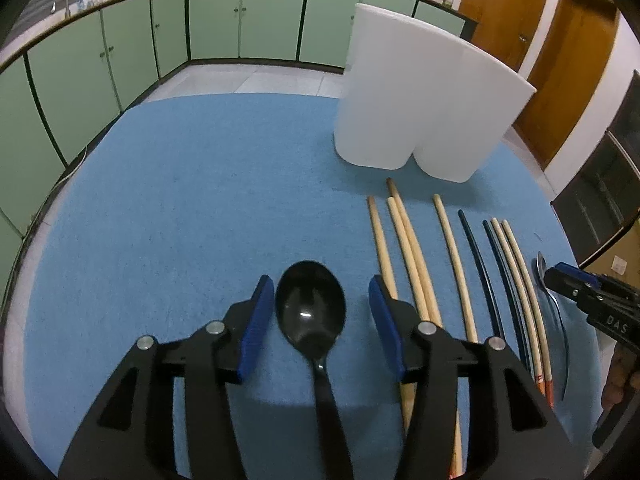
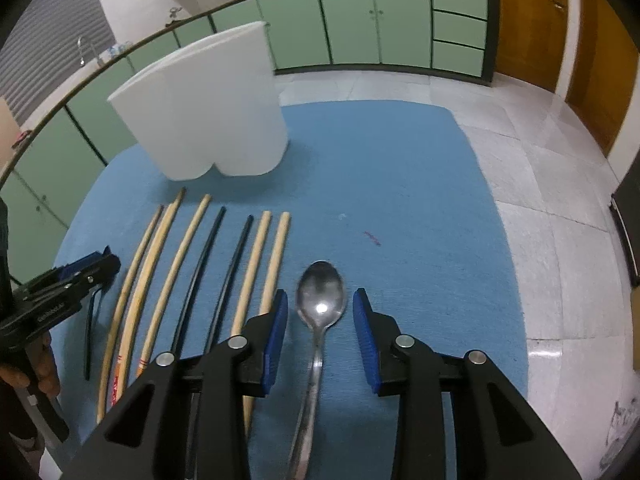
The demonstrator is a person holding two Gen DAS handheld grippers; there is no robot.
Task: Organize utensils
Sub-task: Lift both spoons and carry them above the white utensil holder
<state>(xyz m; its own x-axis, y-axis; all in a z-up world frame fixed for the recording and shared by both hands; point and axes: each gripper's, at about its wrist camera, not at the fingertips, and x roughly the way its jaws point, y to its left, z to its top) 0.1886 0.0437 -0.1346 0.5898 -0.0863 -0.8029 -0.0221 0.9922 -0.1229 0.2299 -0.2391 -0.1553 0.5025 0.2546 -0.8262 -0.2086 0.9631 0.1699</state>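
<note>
On the blue cloth mat: every utensil lies flat, handles towards the cameras.
Surface: blue textured cloth mat (image 1: pixel 180 200) (image 2: pixel 400 184), with pale floor tiles (image 2: pixel 540 184) beyond its right edge.
Left gripper (image 1: pixel 322 312) (image 2: pixel 105 261): black frame with blue pads, pointed down at the mat; its fingers stand apart on either side of the spoon bowl, no pad pressing on it, so nothing is gripped.
Black plastic spoon (image 1: pixel 311 308) (image 2: pixel 89 336): bowl up, lying between the left fingers with a gap on both sides; handle runs back under the gripper.
Right gripper (image 2: pixel 320 320) (image 1: pixel 546 276): same black and blue build; its fingers are spread to both sides of the metal spoon bowl, clear of it, holding nothing.
Shiny metal spoon (image 2: pixel 321 300) (image 1: pixel 541 266): bowl up, centred between the right fingers, at the right end of the row.
Light wooden chopsticks (image 1: pixel 452 248) (image 2: pixel 188 248): several long sticks side by side between the two spoons; some carry red markings near the handle end.
Two thin dark chopsticks (image 1: pixel 480 264) (image 2: pixel 208 248): lying among the wooden ones, roughly parallel.
White plastic two-lobed holder (image 1: pixel 420 92) (image 2: pixel 208 112): upright at the far side of the mat, beyond the chopstick tips, apart from them.
Hands: a hand (image 2: pixel 40 364) grips the left tool's handle at the picture edge.
Background: green cupboard doors (image 1: pixel 120 48) (image 2: pixel 360 20) under a dark counter; brown wooden doors (image 1: pixel 560 60) (image 2: pixel 600 60) to the right.
</note>
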